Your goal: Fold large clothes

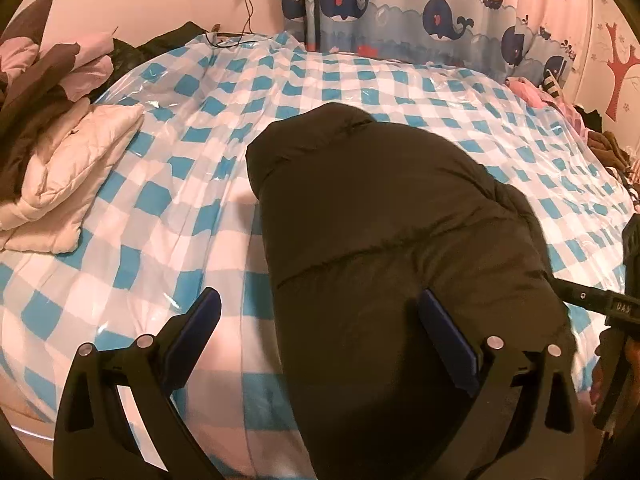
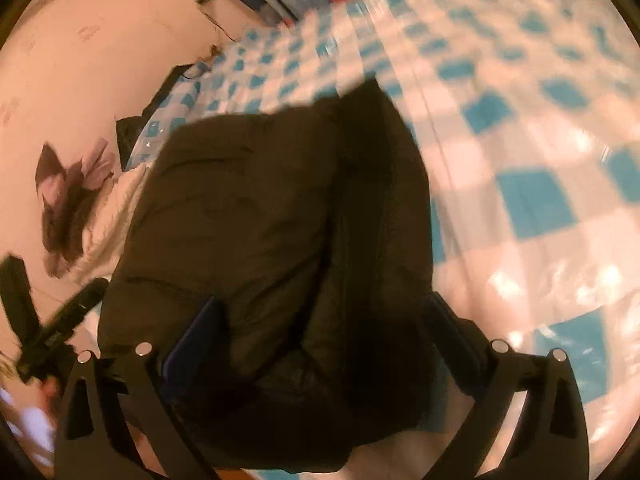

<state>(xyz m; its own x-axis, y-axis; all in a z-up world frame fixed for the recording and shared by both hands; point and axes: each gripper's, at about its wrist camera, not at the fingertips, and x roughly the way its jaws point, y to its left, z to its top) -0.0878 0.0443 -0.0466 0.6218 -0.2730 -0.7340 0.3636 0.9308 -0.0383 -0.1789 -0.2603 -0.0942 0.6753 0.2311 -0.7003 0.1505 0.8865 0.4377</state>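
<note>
A black puffer jacket (image 1: 384, 240) lies folded into a long bundle on the blue-and-white checked bed cover (image 1: 168, 168). My left gripper (image 1: 320, 312) is open above its near left edge, the right finger over the jacket and the left finger over the cover. The right wrist view is blurred. There the jacket (image 2: 256, 216) fills the middle and my right gripper (image 2: 324, 320) is open over its near end. The right gripper's body shows at the right edge of the left wrist view (image 1: 616, 312). The left gripper shows at the left of the right wrist view (image 2: 52, 328).
Folded cream and dark clothes (image 1: 60, 168) are stacked at the bed's left side. More clothes (image 1: 600, 140) lie at the far right. A whale-print curtain (image 1: 420, 12) hangs behind the bed. A cable (image 1: 248, 12) runs down the wall.
</note>
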